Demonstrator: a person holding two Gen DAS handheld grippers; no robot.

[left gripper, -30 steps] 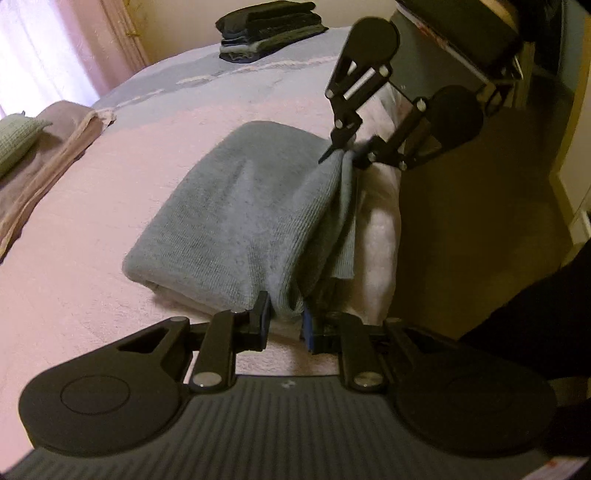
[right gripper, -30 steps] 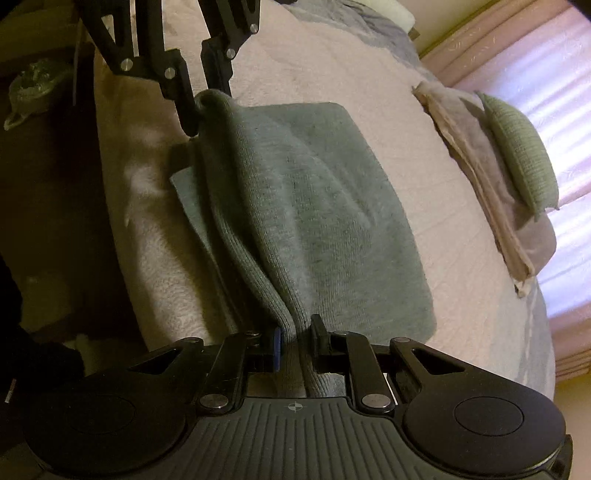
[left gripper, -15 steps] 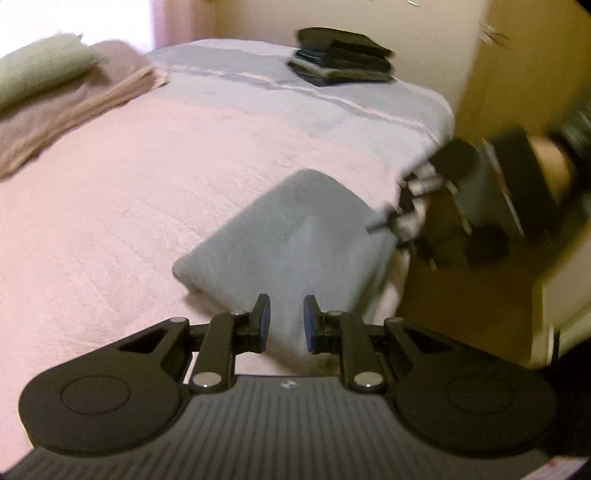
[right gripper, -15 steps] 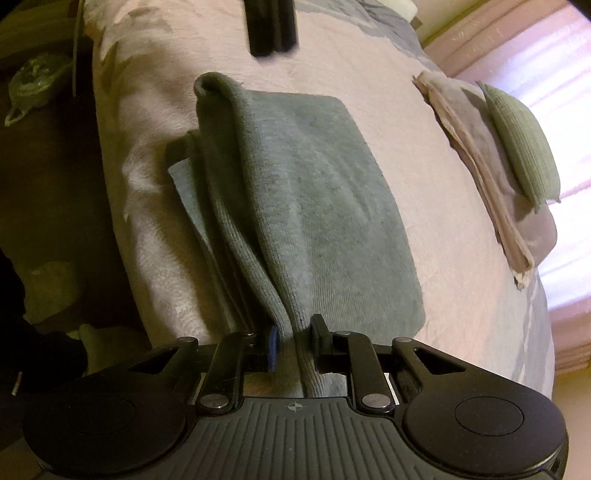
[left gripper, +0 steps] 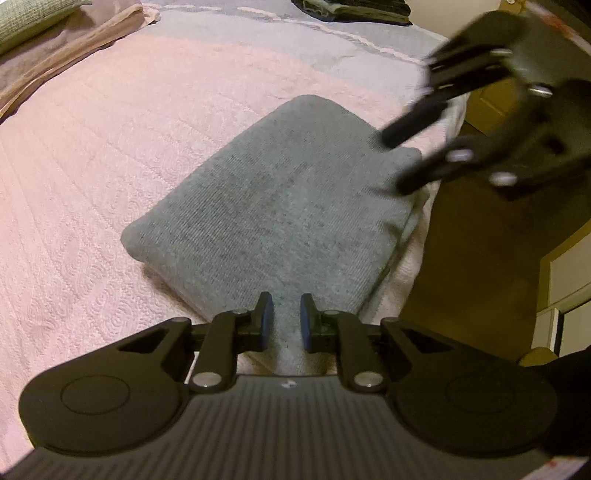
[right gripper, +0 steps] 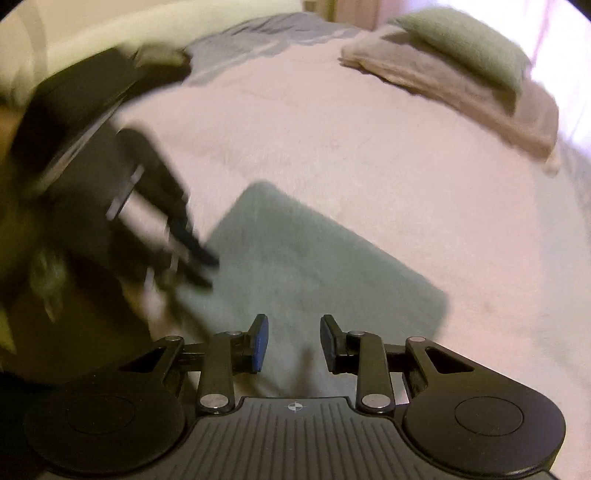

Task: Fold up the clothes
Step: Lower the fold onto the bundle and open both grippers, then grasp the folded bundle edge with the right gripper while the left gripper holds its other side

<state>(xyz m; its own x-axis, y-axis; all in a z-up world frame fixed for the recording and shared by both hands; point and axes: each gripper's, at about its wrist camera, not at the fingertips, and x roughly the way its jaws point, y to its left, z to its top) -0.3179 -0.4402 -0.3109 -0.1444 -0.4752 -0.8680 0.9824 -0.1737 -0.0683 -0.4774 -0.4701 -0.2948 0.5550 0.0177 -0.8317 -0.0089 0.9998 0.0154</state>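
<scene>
Pink quilted bedspread gives you wide open room left of and beyond the folded grey garment, which lies near the bed's right edge, one layer peeking out along that side. Beyond it, dark folded clothes are cut off by the frame. A green pillow rests on a folded blanket. Your left gripper is released, grasping nothing, above the garment's near edge. Your right gripper is spread wide; blur probably hides its contact.

Motion blur smears the left gripper in the right wrist view; the dark clothes stack is cropped.
</scene>
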